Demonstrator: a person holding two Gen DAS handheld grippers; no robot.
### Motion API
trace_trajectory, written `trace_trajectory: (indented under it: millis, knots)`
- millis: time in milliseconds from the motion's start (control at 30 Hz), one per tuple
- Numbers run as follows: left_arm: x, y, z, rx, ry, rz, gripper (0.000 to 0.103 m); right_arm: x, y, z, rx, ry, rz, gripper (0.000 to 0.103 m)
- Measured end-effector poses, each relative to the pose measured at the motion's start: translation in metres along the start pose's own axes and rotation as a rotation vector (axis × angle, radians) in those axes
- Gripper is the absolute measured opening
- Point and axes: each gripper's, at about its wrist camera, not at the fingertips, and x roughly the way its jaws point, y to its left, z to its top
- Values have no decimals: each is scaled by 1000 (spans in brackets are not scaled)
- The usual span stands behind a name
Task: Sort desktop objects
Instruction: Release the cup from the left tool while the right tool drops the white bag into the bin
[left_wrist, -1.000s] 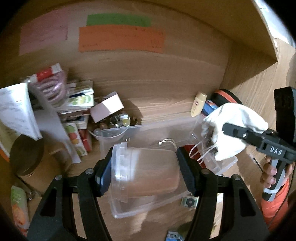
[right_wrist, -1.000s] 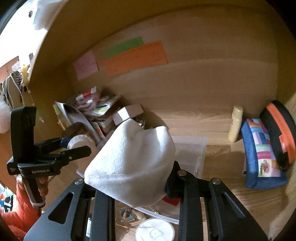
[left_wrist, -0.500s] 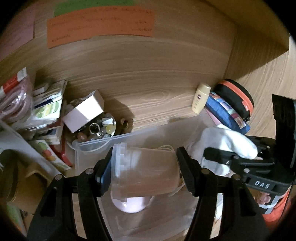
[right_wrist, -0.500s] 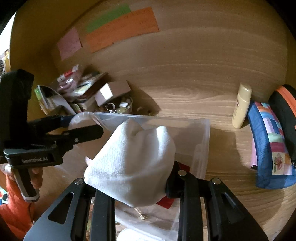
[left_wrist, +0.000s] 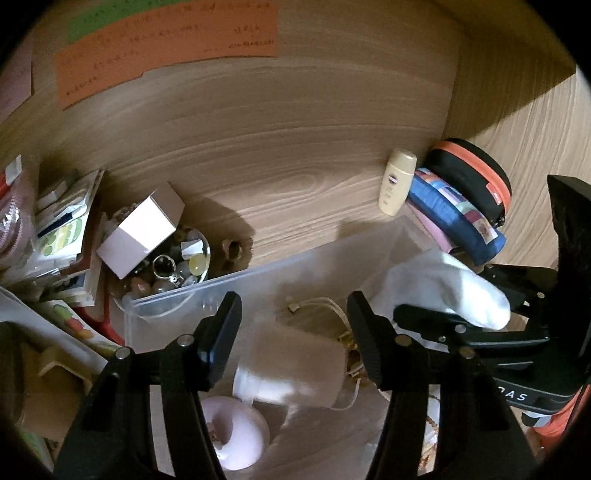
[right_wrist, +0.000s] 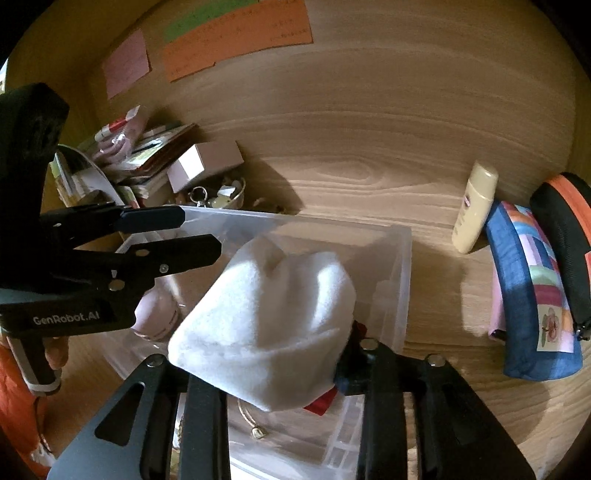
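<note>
My left gripper (left_wrist: 293, 314) is open above the clear plastic bin (left_wrist: 258, 273). A clear plastic cup (left_wrist: 291, 373), blurred, is below the fingers inside the bin, next to a pink round item (left_wrist: 236, 435) and white cables (left_wrist: 332, 310). My right gripper (right_wrist: 277, 354) is shut on a white cloth (right_wrist: 269, 317) over the bin (right_wrist: 402, 258); the cloth also shows in the left wrist view (left_wrist: 443, 288). The left gripper shows in the right wrist view (right_wrist: 192, 236), its jaws apart.
A cream lotion bottle (left_wrist: 395, 181), a blue patchwork pouch (left_wrist: 454, 218) and a black-orange case (left_wrist: 476, 173) lie right of the bin. A pink box (left_wrist: 140, 232), a glass dish of trinkets (left_wrist: 177, 262) and stacked packets (left_wrist: 62, 221) are at the left. Paper notes (left_wrist: 166, 48) hang on the back wall.
My left gripper opened and the clear cup dropped into the bin. Both grippers moved forward over the bin; the right still holds the cloth.
</note>
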Motion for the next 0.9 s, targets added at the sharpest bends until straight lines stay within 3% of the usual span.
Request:
trace_trajectory:
  millis: [133, 333, 500, 733, 900]
  knots:
    - [-5, 0, -1, 10, -14, 27, 59, -3, 5, -1, -28, -8, -24, 35]
    - [-11, 4, -3, 11, -29, 52, 71, -9, 10, -2, -62, -35, -63, 51]
    - [-17, 9, -5, 0, -37, 54, 75, -12, 12, -3, -73, -49, -76, 57]
    - [-30, 16, -13, -23, -59, 62, 89, -32, 18, -3, -93, -150, -107, 83]
    - [-41, 18, -19, -27, -68, 89, 92, -35, 20, -3, -95, -164, -109, 86]
